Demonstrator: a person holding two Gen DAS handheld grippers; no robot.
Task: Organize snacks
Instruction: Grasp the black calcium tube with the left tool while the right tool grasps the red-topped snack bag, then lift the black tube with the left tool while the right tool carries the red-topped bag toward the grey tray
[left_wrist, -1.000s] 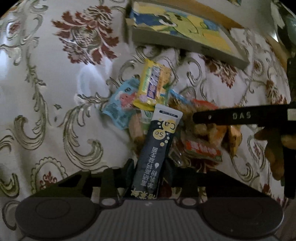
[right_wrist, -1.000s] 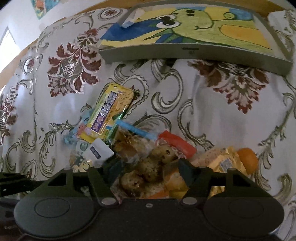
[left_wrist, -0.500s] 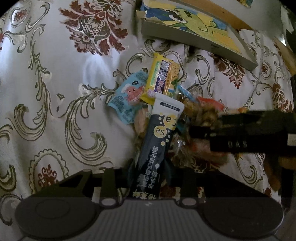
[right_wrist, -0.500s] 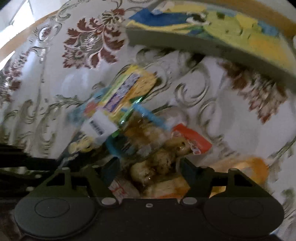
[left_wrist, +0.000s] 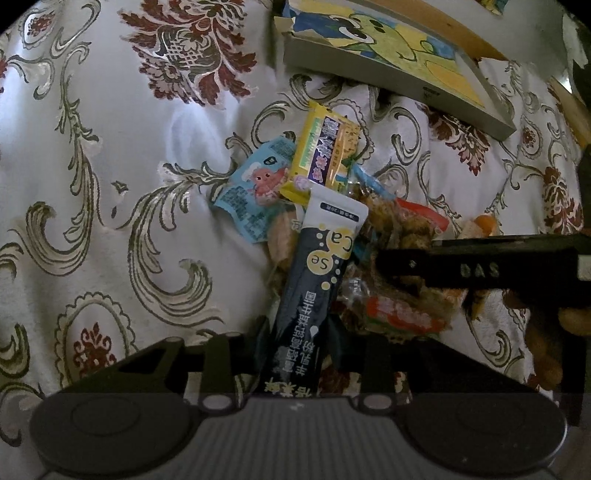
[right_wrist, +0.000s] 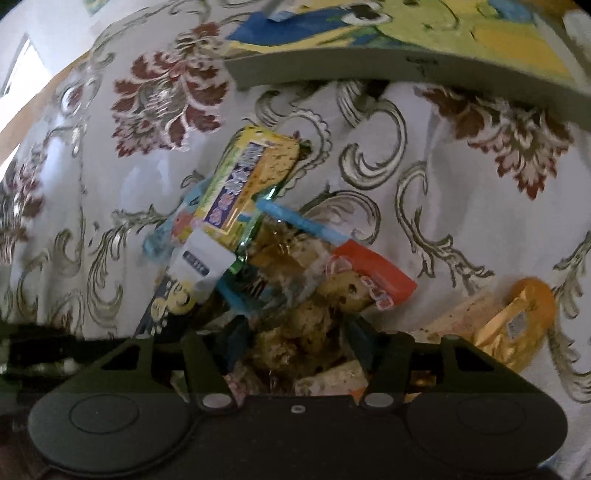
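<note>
We've got the left gripper (left_wrist: 297, 332) clamped on a dark navy sachet (left_wrist: 314, 288), low-centre in the left wrist view; both fingers press its lower half, and its white top end pokes up toward mid-frame, over the snack pile. Sachet carries yellow circles w/ "Se" and "Ca".

Pile sits centre-frame on the floral tablecloth (left_wrist: 110, 166). Yellow wrapper w/ purple label (left_wrist: 325, 151) lies at the top of the pile, partly overlapping a light-blue packet (left_wrist: 255, 188) to its left. Red-orange packet (left_wrist: 424, 218) right of the sachet, clear bag of brown speckled snacks (left_wrist: 399, 229) just beside it.

The right gripper (left_wrist: 480, 269) comes in as a dark bar marked "DAS" from the right edge of that view, tip touching or just over the pile; we can't tell which.

In the right wrist view, the right gripper (right_wrist: 295, 332) has its jaws spread wide, straddling the speckled snacks (right_wrist: 295, 332) at bottom centre; not closed on anything we can see. Gold-orange packet (right_wrist: 517, 321) sits lower right, apart from the main heap. Cartoon-printed flat box (right_wrist: 369, 70) runs along the top of frame, well apart from the pile.
</note>
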